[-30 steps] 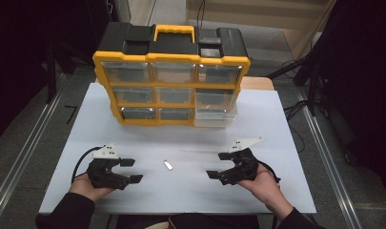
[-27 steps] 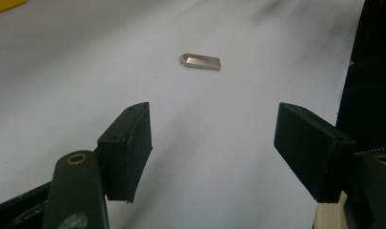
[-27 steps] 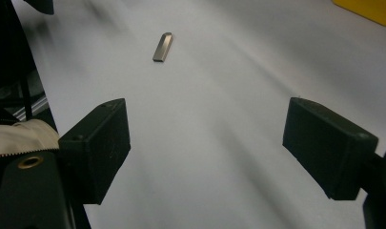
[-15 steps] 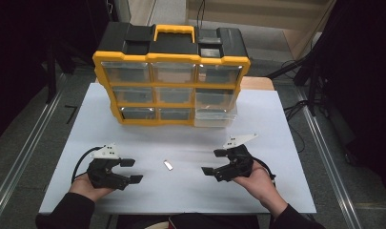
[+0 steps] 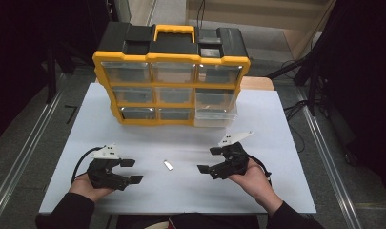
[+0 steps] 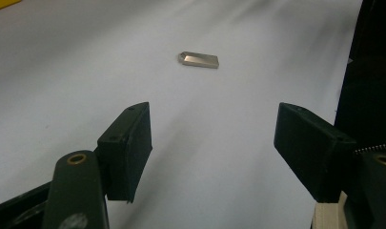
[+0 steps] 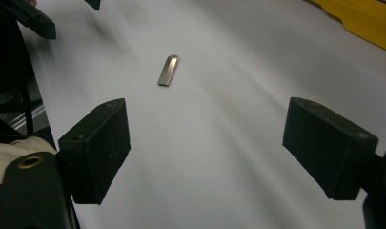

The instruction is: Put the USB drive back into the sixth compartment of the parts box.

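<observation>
In front of the yellow-and-black drawer organizer [image 5: 170,76], on the white tabletop [image 5: 276,143], a small silver metal USB stick [image 5: 168,165] lies flat, well clear of the organizer's lowest drawers. The left gripper [image 5: 130,171] rests to the left of the stick and the right gripper [image 5: 210,160] to its right, each pointing at it. Both sets of jaws stand wide apart and hold nothing.

Brushed metal on matt white

The small USB stick [image 6: 199,59] has a smooth, dull-sheened metal casing; the tabletop [image 5: 276,143] is matt white; the organiser case [image 5: 171,71] is yellow and black plastic with clear glossy drawers; the fingers [image 7: 93,150] look matt black.
</observation>
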